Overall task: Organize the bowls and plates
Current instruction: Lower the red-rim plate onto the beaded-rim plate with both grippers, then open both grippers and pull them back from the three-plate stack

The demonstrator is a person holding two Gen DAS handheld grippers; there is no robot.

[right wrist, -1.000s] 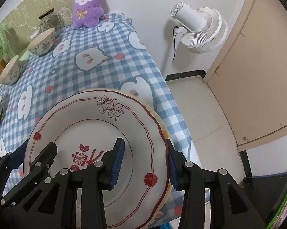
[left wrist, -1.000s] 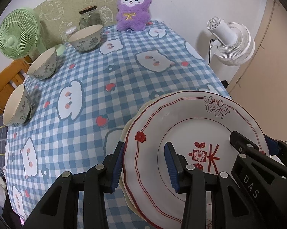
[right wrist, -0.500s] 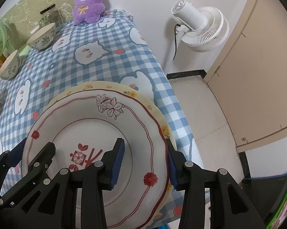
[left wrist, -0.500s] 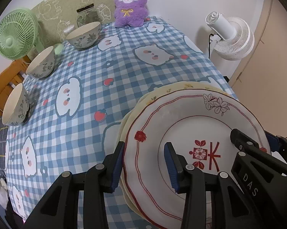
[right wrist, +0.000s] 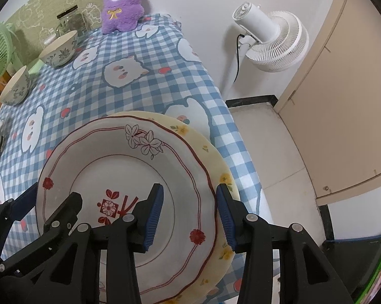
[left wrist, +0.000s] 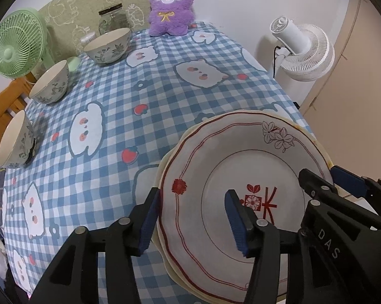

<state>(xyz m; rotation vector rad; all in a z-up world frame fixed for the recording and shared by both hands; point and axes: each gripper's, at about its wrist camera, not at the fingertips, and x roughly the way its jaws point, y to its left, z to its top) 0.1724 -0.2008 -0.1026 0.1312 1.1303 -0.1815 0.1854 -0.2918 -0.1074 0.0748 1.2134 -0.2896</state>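
Note:
A white plate with red trim and a red flower mark (left wrist: pixel 241 157) (right wrist: pixel 129 172) lies on a pale yellow plate (right wrist: pixel 210 152) at the near right corner of the checked table. My left gripper (left wrist: pixel 192 224) straddles the white plate's left rim. Its jaws are opening, and the pads stand off the rim. My right gripper (right wrist: pixel 189 215) is shut on the white plate's right rim, one pad inside and one outside. Three patterned bowls (left wrist: pixel 108 45) (left wrist: pixel 51 83) (left wrist: pixel 13 141) stand apart along the table's left side.
A purple plush toy (left wrist: pixel 171 5) and a glass jar (left wrist: pixel 113 19) stand at the far edge. A green fan (left wrist: pixel 15 45) is at the far left. A white fan (right wrist: pixel 268 40) stands on the floor beyond the table's right edge (right wrist: pixel 231 116), near a beige door.
My left gripper's jaws have spread apart around the plate's rim. More of the yellow plate shows under the white one. The right gripper looks unchanged.

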